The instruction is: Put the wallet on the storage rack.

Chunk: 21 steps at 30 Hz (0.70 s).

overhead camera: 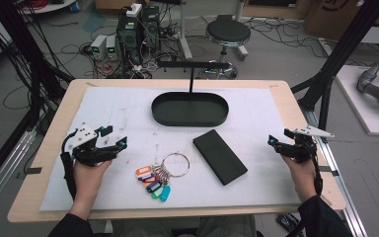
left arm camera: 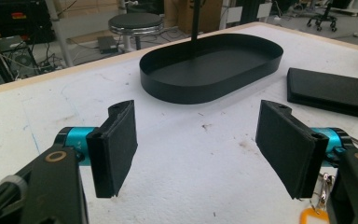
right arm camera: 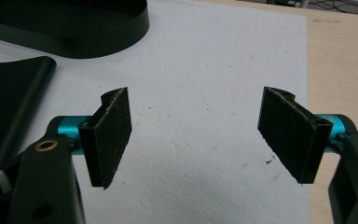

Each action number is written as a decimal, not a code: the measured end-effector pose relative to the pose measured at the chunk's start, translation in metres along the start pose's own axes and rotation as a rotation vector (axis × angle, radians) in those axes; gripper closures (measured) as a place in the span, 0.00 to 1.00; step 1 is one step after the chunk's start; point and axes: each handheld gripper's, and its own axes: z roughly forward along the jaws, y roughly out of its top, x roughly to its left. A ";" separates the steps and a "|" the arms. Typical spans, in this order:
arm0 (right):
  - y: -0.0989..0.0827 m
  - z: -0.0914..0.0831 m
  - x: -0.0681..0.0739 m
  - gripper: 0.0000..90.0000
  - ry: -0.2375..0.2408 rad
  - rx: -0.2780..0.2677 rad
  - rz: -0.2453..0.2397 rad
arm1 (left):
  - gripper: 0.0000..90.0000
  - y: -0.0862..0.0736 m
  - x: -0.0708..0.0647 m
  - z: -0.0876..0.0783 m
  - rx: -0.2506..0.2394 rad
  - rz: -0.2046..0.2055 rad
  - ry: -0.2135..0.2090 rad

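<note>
The left gripper (overhead camera: pixel 114 137) rests at the left of the white mat (overhead camera: pixel 118 106), its jaws spread wide with nothing between them. In its own view the two black pads stand apart over bare mat.

Just to its right on the mat lie the keys (overhead camera: pixel 159 177): a large metal ring at the upper right, with a fan of small plastic tags hanging from it toward the lower left, orange, white, red, blue, green and cyan. They lie near the front edge, between the left gripper and the case (overhead camera: pixel 220 156), touching neither. The tags overlap, so their count is hard to tell. In the left gripper view the keys (left arm camera: pixel 318 212) are cut off at the lower right corner behind the jaw: part of the ring and one orange tag.

The case, a flat black oblong, lies slantwise right of the keys. Behind it stands the tray (overhead camera: pixel 164 116), a black oval dish with a thin post rising from its far side to a crossbar. The left gripper view shows the inside of the tray (left arm camera: pixel 168 84) bare; its post runs out of the top. The right gripper view cuts both tray and case off at the upper left.

The right gripper (overhead camera: pixel 278 138) sits at the mat's right edge, jaws also released and wide, over bare mat in its own view.
</note>
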 end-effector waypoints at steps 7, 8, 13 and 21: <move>-0.001 -0.001 -0.002 0.29 -0.004 0.000 0.006 | 0.32 0.002 -0.002 0.004 0.013 0.010 -0.005; -0.002 -0.002 -0.003 0.29 -0.004 -0.001 0.006 | 0.32 0.002 -0.002 0.004 0.013 0.010 -0.005; -0.004 -0.006 -0.006 0.29 -0.012 -0.003 0.012 | 0.32 0.005 -0.005 0.009 0.024 0.017 -0.024; -0.003 -0.007 -0.004 0.29 -0.016 -0.007 0.008 | 0.32 0.007 -0.014 0.015 0.051 0.024 -0.081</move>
